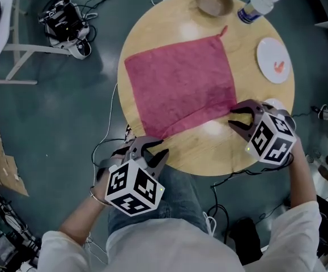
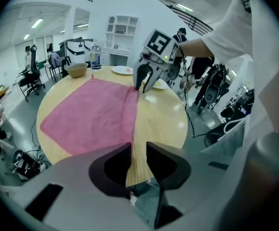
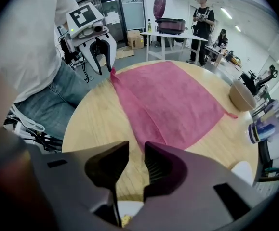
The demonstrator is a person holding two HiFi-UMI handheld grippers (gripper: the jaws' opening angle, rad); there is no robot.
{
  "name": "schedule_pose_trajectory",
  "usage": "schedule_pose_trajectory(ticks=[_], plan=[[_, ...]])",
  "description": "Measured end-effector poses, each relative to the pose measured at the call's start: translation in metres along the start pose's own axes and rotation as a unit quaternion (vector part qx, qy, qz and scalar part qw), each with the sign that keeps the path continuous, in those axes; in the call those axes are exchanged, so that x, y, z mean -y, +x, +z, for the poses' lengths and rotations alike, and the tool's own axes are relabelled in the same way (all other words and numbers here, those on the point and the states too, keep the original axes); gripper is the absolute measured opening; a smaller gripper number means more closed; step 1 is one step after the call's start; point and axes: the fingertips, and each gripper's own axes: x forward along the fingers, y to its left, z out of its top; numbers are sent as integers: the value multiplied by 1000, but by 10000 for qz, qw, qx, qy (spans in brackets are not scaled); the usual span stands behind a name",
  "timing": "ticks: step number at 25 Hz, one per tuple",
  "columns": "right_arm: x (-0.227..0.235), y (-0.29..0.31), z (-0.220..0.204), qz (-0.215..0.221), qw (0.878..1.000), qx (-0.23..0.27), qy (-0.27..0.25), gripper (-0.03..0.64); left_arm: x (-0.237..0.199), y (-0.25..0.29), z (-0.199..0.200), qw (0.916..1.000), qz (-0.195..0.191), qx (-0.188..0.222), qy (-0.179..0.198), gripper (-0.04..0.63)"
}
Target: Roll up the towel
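A pink towel (image 1: 180, 75) lies spread on the round wooden table (image 1: 209, 146), its near edge folded over into a narrow strip (image 1: 200, 117). My left gripper (image 1: 154, 151) hovers at the table's near-left rim, by the strip's left end. Its jaws stand a little apart with nothing between them (image 2: 138, 150). From the right gripper view its fingers (image 3: 103, 66) straddle air just beside the towel corner (image 3: 113, 73). My right gripper (image 1: 234, 118) sits at the strip's right end, jaws slightly parted and empty (image 3: 136, 150). The towel (image 3: 173, 100) begins just ahead of them.
A brown bowl (image 1: 213, 0), a water bottle (image 1: 257, 5) and a white plate (image 1: 273, 60) stand along the table's far and right side. Cables and a black device (image 1: 67, 18) lie on the floor at left. People stand in the background (image 3: 204, 16).
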Motion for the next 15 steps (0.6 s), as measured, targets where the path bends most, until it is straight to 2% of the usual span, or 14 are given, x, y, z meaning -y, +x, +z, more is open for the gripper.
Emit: schedule_pose_trajectory(ticks=[7,15], plan=[[3,8,-2,-39,9998,-88,-199,104,-18,11,-13,9971,413,-350,543,100],[5,11,-3,-67,9998,-48,-173,94,-22,21,-23,9933,453,-596,877,100]])
